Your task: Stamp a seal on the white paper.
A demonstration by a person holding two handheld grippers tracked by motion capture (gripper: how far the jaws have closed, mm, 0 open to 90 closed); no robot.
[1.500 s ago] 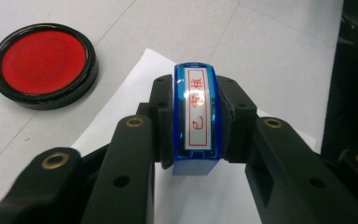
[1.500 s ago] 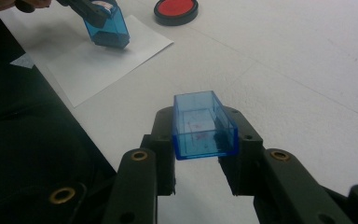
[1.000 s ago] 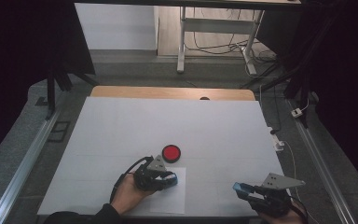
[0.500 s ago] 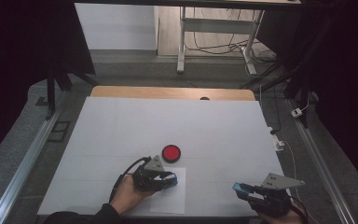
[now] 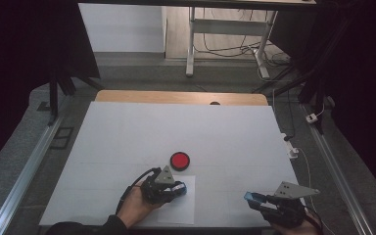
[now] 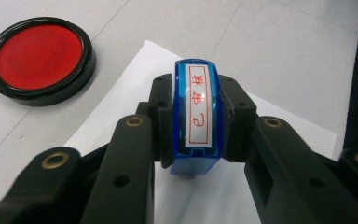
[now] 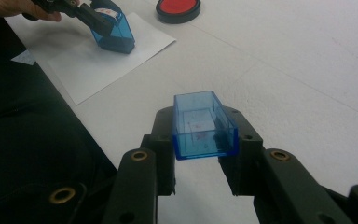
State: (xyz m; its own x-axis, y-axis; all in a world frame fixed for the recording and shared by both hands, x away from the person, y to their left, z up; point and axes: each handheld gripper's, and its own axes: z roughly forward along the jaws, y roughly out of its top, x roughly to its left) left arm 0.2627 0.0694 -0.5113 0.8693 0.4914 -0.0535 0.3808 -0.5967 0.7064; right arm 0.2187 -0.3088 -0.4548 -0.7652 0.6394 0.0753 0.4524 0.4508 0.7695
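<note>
Left gripper [image 6: 196, 140] clenched on a blue stamp [image 6: 197, 119], pressed down onto a white sheet of paper [image 5: 182, 208] at the near middle of the counter [image 5: 127, 132]. Just beyond the sheet, a round red ink pad [image 5: 180, 160]. Right gripper [image 7: 205, 161] clenched on a clear blue cap [image 7: 204, 125], near right, well apart from the stamp.

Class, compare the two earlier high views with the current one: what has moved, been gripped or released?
Nothing visibly changed. The left gripper keeps the blue stamp on the paper, the right gripper keeps its blue cap, and the red ink pad stays put.
</note>
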